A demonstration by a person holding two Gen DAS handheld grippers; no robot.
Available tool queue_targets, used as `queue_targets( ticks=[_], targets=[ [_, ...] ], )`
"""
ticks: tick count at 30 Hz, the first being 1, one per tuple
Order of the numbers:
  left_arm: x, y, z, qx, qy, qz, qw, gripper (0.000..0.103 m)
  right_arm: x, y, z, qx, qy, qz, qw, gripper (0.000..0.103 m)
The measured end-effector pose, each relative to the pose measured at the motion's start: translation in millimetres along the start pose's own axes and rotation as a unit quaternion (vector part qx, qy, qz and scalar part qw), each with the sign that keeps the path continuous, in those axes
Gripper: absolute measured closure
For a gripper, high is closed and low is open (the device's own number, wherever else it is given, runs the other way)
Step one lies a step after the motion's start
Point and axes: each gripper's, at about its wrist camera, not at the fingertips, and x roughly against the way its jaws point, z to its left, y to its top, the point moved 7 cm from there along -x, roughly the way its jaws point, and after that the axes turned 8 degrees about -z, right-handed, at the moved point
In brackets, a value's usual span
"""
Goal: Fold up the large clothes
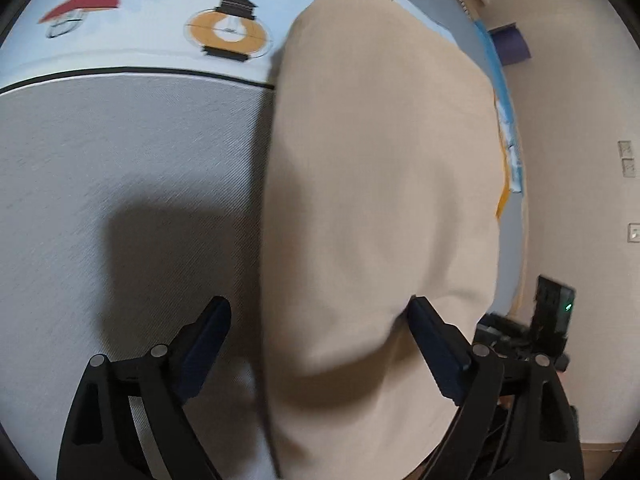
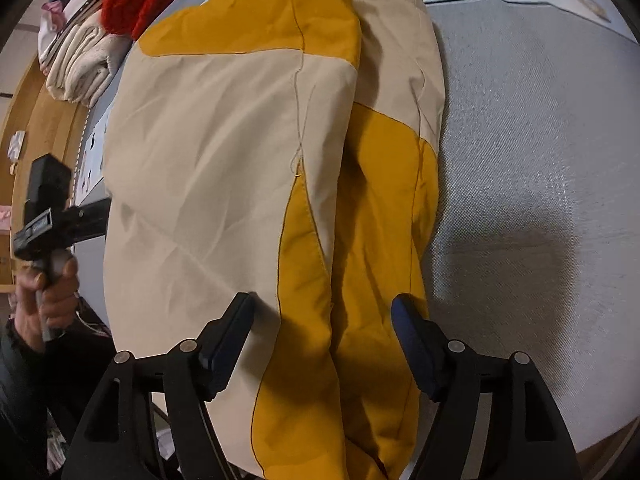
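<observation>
Hand-held grippers, left [image 1: 320, 344] and right [image 2: 324, 340], jaws spread, grasping nothing — soft, light cream-and-mustard garment [image 2: 224, 152]; pinch its folded edge.

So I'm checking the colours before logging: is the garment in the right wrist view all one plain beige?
No, the garment has mustard-yellow panels alongside the beige ones.

Left claw [image 1: 320, 320] spread open over beige garment [image 1: 380, 180] lying on grey sheet [image 1: 120, 180]

Black tongs [image 2: 322, 334], blue pads, dark sleeve [image 2: 20, 380]
</observation>
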Motion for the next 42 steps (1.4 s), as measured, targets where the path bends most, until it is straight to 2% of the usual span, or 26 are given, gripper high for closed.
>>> queue_targets(
  ticks=[5,6,8,10,11,12,16,20,23,27,33,42],
  targets=[
    [-14,0,-16,-0.005,-0.022,-0.006,0.9997,0.015,-5,-1,-3,-0.003,0.003,-0.002,1.000,0.031],
    [-17,0,-18,-0.006,-0.022,-0.006,0.9997,0.015,3,-1,-14,-0.001,0.004,-0.003,1.000,0.032],
    [-24,0,-21,-0.007,-0.023,-0.005,0.9997,0.015,7,-2,-15,0.001,0.010,-0.009,1.000,0.038],
    [-27,2,-21,-0.005,-0.025,-0.006,0.9997,0.016,12,-4,-12,-0.007,0.025,-0.016,1.000,0.061],
    [-30,8,-25,-0.008,-0.024,-0.008,0.9996,0.018,15,-3,-10,-0.009,0.027,-0.021,0.999,0.066],
    [-30,8,-26,-0.012,-0.022,-0.011,0.9996,0.019,17,-3,-10,-0.007,0.027,-0.025,0.999,0.075],
    [-26,6,-35,-0.028,-0.002,-0.031,0.9991,0.033,25,-3,-1,0.015,0.027,-0.043,0.999,0.091],
    [-17,5,-50,-0.052,0.009,-0.051,0.9973,0.046,27,-3,2,0.014,0.035,-0.054,0.998,0.094],
    [-1,9,-50,-0.068,0.019,-0.061,0.9957,0.051,29,0,6,0.017,0.040,-0.064,0.997,0.094],
    [22,24,-50,-0.079,0.023,-0.079,0.9935,0.056,31,16,13,0.015,0.050,-0.086,0.995,0.095],
    [67,70,-33,-0.091,0.033,-0.115,0.9887,0.057,28,57,49,0.013,0.075,-0.126,0.989,0.095],
    [120,120,44,-0.015,0.052,-0.159,0.9857,0.054,5,115,144,0.051,0.083,-0.171,0.980,0.095]
  ],
)
